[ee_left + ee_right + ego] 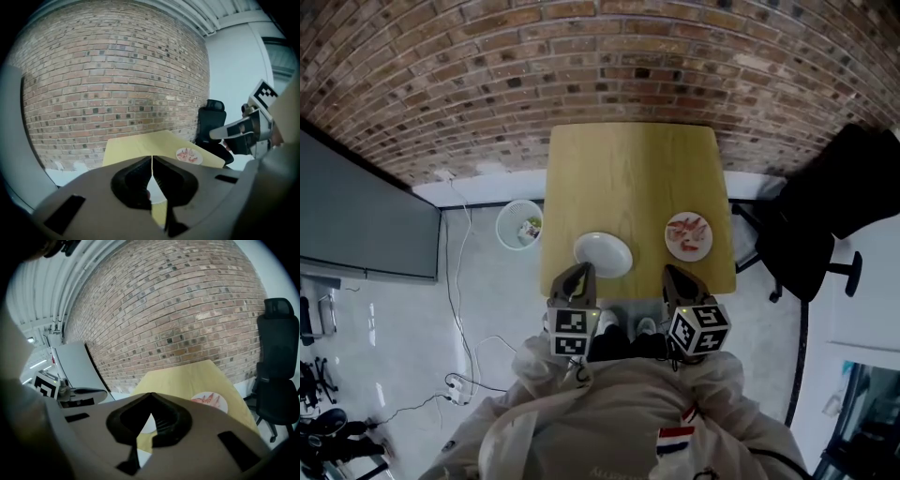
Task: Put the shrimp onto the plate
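Holding left claw (580, 272) and right claw (674, 274) closed, empty; beyond right claw, small pink shrimp (688, 234): likely soft, slippery, gripping mid-body

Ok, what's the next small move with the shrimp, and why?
Probably open the right tongs and reach toward the shrimp: those tongs are shut, empty and at the near edge of the table, the shrimp lie straight ahead of them, and the plate is bare.
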A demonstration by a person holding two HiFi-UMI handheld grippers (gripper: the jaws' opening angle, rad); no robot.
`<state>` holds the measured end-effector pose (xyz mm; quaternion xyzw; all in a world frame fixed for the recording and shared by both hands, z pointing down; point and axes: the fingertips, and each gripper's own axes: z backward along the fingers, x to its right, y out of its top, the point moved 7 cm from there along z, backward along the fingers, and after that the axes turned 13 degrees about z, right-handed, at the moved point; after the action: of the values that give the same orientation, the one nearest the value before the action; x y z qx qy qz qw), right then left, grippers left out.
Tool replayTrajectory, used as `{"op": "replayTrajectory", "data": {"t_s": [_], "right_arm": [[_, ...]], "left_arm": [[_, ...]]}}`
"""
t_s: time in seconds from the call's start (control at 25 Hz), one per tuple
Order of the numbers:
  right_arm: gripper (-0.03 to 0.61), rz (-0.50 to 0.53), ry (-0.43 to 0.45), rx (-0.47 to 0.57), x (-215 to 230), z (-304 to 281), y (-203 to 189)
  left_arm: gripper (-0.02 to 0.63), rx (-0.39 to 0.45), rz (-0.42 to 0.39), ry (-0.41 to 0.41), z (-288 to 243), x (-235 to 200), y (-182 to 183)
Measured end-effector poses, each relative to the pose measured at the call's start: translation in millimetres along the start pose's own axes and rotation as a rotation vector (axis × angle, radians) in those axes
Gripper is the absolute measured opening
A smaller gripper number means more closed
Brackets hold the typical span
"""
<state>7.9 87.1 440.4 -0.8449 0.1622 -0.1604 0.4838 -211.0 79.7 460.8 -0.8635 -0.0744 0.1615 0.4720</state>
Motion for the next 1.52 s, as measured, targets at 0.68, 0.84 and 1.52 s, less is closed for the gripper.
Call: {"op": "replayTrajectory", "data": {"t_s": [0.68,0.84,1.52], "right_arm": [[0.023,0.102,-0.02,0.198,16.9,86.0,19.3],[0.023,0.122,-0.016,0.245,21.7,112.5,28.8],[0.023,0.13,-0.034,0.302,2.1,176.3,24.2]], "left_arm": [[0.015,0.13,-0.078,0.027,38.8,92.6,19.8],[0.015,0.173,-0.078,0.023,53.3,121.4,29.6],[0.015,0.302,-0.111,0.047,132.6,151.1,33.9]]}}
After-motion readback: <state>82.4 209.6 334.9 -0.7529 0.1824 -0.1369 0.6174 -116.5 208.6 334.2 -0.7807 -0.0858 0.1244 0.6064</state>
